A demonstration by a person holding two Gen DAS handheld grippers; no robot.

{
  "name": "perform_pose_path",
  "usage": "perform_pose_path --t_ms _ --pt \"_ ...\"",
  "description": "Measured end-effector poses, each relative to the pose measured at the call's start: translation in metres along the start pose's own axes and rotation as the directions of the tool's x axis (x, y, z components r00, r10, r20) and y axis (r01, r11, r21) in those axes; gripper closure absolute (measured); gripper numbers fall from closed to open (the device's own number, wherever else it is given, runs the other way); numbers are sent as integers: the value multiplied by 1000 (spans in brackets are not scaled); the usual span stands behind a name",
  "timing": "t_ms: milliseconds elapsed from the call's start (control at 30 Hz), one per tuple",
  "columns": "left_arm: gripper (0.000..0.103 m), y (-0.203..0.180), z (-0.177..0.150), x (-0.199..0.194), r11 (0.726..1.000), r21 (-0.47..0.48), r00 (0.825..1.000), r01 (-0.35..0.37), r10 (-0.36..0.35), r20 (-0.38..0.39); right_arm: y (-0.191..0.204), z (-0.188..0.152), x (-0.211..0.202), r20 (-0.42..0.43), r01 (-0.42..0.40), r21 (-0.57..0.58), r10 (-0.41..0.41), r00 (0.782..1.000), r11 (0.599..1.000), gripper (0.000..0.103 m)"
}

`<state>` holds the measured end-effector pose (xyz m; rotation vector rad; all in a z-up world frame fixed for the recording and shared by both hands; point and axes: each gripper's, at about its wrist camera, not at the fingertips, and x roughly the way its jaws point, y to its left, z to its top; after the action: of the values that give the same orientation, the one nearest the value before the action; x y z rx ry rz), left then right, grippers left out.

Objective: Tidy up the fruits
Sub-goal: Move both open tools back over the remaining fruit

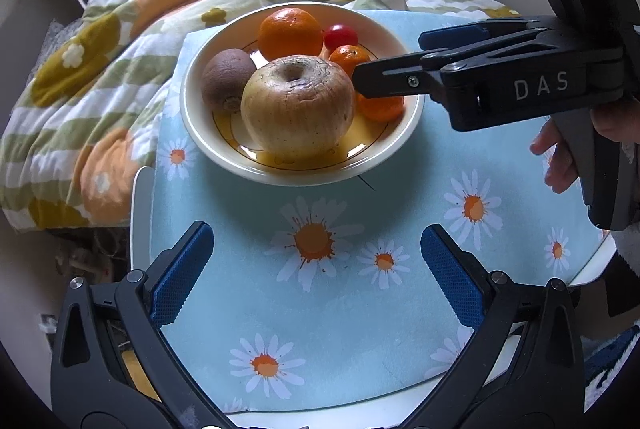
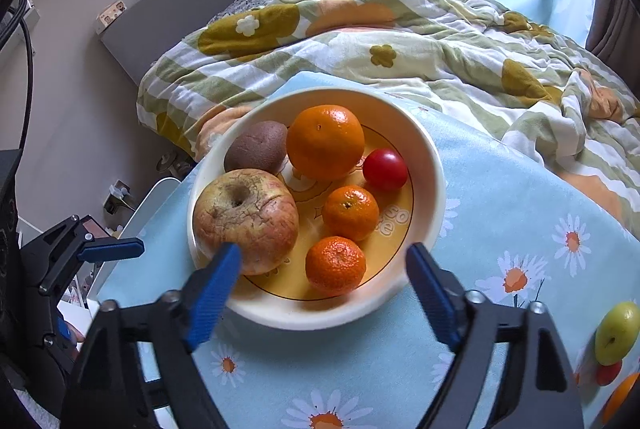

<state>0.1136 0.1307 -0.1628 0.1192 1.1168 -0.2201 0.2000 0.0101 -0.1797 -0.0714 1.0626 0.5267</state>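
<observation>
My right gripper (image 2: 322,265) hangs over the bowl's (image 2: 434,165) near rim, jaws apart and empty above a mandarin (image 2: 335,265) lying inside, probably just dropped. Left gripper (image 1: 316,265), also apart, waits short of the bowl.

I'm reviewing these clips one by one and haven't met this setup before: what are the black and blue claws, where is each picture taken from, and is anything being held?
There is no robot: a person holds a two-finger clamp in each hand, each carrying a wide-angle camera that looks along its fingers.

In the left camera's picture, the left gripper stands open over the daisy tablecloth, holding nothing. The right gripper reaches in from the side there.

The right camera's picture shows that gripper open above the bowl, also holding nothing.

In the bowl lie a wrinkled apple, a kiwi, a large orange, two mandarins and a small red fruit. More fruit lies at the right edge.
</observation>
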Motion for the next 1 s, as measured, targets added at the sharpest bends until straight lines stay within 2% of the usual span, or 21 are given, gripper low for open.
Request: perform_pose_path --t_ms 167,367,500,733,1000 --pt "0 -4 1 -4 999 13 999 -43 43 12 -1 -5 -11 44 42 -14 -41 998 999 12" --pt "0 -9 1 -14 998 5 997 -67 66 26 -8 -8 -31 81 41 -10 -40 996 999 11" --pt "0 -15 1 -21 997 -1 997 -73 73 18 -7 -10 -47 63 32 -14 -32 997 999 11" --pt "0 -39 5 -43 996 -3 994 -92 92 53 -8 -26 -91 93 28 2 -28 995 1000 11" --pt "0 -75 11 -70 998 -4 992 -66 66 109 -22 -54 -153 114 94 27 -97 989 995 11"
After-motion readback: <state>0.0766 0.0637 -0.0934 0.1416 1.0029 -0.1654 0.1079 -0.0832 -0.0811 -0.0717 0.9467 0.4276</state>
